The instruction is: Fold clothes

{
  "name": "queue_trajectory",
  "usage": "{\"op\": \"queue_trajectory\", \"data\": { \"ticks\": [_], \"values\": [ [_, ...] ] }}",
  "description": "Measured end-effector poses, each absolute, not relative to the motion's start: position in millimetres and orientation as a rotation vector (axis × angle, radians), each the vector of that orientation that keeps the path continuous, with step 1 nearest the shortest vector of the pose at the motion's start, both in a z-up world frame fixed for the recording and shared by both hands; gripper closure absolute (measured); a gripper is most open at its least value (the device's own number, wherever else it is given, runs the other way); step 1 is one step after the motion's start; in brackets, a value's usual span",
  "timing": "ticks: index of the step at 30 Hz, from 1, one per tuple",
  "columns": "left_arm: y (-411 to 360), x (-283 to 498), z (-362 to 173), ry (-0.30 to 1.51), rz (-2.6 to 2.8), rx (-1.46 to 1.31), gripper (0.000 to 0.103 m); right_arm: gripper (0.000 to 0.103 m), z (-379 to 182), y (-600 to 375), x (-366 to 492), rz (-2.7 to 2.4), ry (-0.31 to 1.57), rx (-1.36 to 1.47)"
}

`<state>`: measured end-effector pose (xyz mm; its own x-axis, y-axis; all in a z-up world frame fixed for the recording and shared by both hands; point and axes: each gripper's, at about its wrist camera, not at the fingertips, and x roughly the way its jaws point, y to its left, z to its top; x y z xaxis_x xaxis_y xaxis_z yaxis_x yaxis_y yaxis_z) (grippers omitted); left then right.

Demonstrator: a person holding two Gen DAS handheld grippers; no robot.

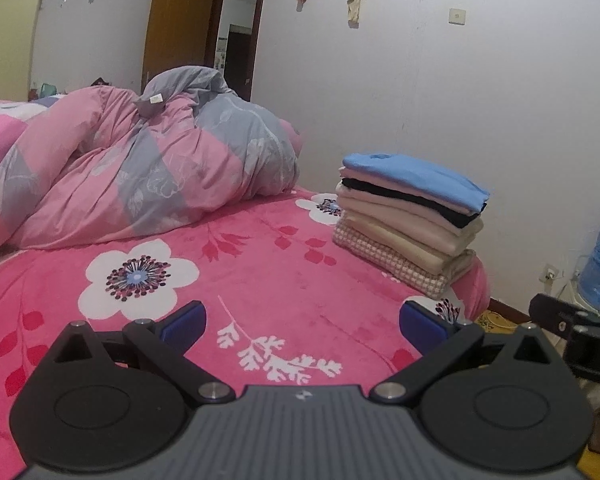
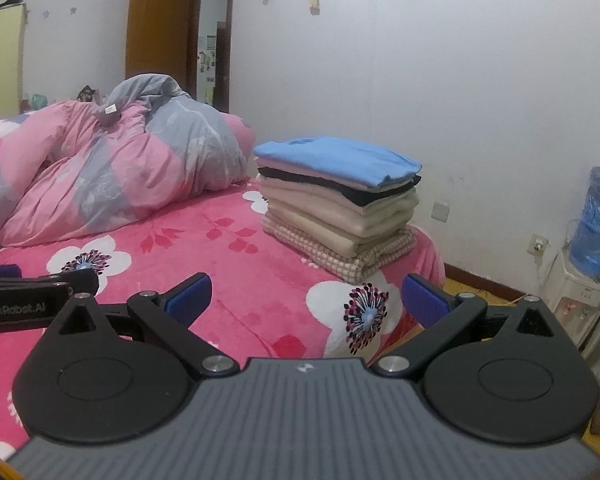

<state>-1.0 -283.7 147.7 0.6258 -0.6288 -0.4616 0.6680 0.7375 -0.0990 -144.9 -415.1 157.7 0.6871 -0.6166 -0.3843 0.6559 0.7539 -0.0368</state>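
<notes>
The left gripper [image 1: 302,322] is hovering over the plush pink floral bedspread [image 1: 260,248], its blue ribbed fingers [image 1: 184,324] spread wide and gripping nothing. At far left a puffy pink-and-grey quilt [image 1: 140,160] is lying crumpled in soft folds. To its right, at the bed's far right corner, a neat stack of folded clothes [image 2: 336,204] is sitting: a smooth blue top layer over pink, black, cream and a checked fabric at the bottom. The right gripper [image 2: 306,300] is likewise hanging with fingers [image 2: 422,298] wide apart, empty.
</notes>
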Motion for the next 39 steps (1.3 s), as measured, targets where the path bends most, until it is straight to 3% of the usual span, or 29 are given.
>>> {"op": "queue_trajectory", "data": {
  "ticks": [39],
  "values": [
    [-304, -23, 151, 0.444, -0.791, 0.142, 0.0, 0.001, 158, -427, -154, -0.777, 0.378, 0.115]
  ]
}}
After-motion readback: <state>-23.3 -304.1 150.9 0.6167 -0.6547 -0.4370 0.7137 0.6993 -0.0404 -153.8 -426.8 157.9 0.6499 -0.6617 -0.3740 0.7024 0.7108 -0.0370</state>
